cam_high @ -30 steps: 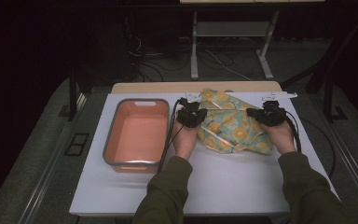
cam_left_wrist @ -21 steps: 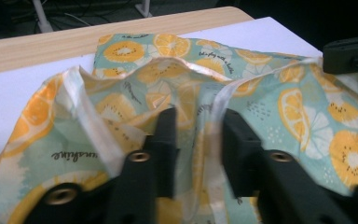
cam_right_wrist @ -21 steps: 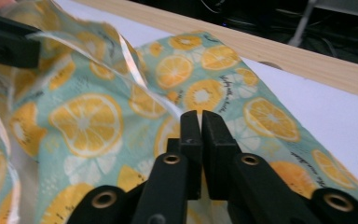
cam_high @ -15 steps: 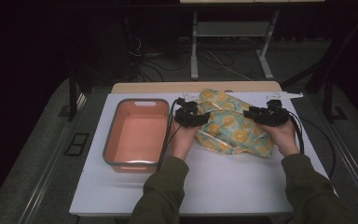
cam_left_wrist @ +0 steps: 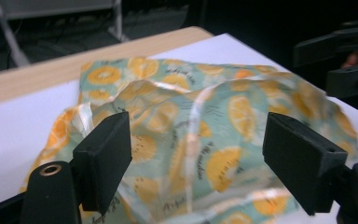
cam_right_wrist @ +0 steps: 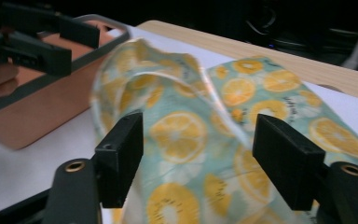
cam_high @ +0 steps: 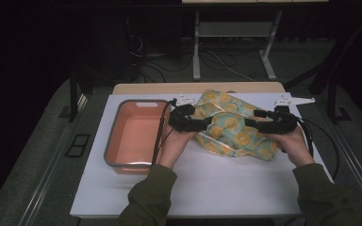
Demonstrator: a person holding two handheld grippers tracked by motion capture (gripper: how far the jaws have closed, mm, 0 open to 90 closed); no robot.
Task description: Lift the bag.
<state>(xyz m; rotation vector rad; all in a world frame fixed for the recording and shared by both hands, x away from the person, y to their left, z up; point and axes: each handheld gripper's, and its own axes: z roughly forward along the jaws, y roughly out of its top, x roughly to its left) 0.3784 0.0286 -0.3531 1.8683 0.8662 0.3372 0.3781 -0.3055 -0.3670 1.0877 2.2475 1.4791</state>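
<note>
Two grippers face each other across the cloth, and I read both as spread wide with nothing pinched. My left gripper points toward the right side of the table; in its own view the two black jaws stand well apart, with the cloth rumpled between and beyond them, no pad pressing on it that I can see. My right gripper points back toward the left one, jaws likewise apart, the fabric humped up in the gap ahead of them.

The cloth is pale green with orange-slice prints and lies crumpled on the white table, toward the back and right of centre, between my two hands. Its near edge is folded and raised; part of it at the back lies flatter.

Just left of my left hand sits a salmon-coloured tub with a grey rim, standing on the white surface. From the right gripper view, the tub's wall shows beside the cloth, with the left gripper hovering over its rim.

A light wooden strip runs along the table's far edge.
</note>
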